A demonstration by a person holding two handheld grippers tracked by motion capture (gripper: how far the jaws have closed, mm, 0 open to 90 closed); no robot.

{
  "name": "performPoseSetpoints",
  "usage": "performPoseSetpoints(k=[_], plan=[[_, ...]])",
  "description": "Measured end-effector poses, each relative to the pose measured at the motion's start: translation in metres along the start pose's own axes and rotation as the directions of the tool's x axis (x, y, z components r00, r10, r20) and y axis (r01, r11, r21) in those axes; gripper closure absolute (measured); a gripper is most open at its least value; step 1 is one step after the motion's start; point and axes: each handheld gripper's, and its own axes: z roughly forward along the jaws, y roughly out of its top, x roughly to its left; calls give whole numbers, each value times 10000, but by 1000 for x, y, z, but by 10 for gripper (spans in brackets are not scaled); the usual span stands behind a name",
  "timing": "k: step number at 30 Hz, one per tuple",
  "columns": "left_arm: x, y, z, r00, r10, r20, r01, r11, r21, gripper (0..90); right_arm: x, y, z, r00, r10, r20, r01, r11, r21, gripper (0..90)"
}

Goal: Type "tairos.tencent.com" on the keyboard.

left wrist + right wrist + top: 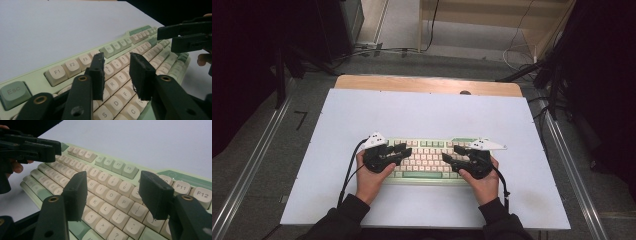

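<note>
Both grippers' jaws apart over keyboard (427, 159); white mat (422, 112), wood table (427, 84), grey floor.

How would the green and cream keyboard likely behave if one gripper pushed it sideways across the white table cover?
The keyboard looks rigid and flat, so it would probably slide whole, not tip. Pushed at one end, it might pivot. Its keycaps could depress.

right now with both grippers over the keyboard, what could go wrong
1. The left gripper hangs with its jaws apart over the letter keys of the keyboard; lowered carelessly, a jaw may press two keys at once.
2. The right gripper stands wider, so one jaw could catch a key edge.
3. The keyboard lies loose on the white table; a sideways push might slide it.
</note>
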Motion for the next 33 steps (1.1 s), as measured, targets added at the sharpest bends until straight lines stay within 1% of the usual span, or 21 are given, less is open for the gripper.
performPoseSetpoints(k=[5, 6, 9, 19, 30, 33], plan=[[-4, 2, 7, 9992, 386, -33, -384, 9984, 422, 887, 0, -1, 0, 10000, -16, 26, 16, 10000, 38, 387], [-5, 3, 9, 9988, 497, -54, -493, 9974, 521, 900, 0, -1, 0, 10000, -21, 26, 21, 10000, 46, 387], [-8, 4, 15, 9971, 753, -56, -746, 9942, 772, 900, 0, -2, -1, 10000, 7, 50, -7, 10000, 57, 387], [-14, 7, 23, 9936, 1132, 22, -1127, 9878, 1076, 900, 0, -3, 0, 10000, 14, 48, -15, 9999, 119, 390], [-17, 7, 28, 9935, 1130, 126, -1136, 9857, 1246, 900, 1, -4, 1, 10000, 17, 9, -17, 9999, 157, 391], [-17, 6, 30, 9927, 1204, 64, -1202, 9838, 1328, 900, 1, -4, 1, 10000, 39, -5, -39, 9999, 168, 391]])
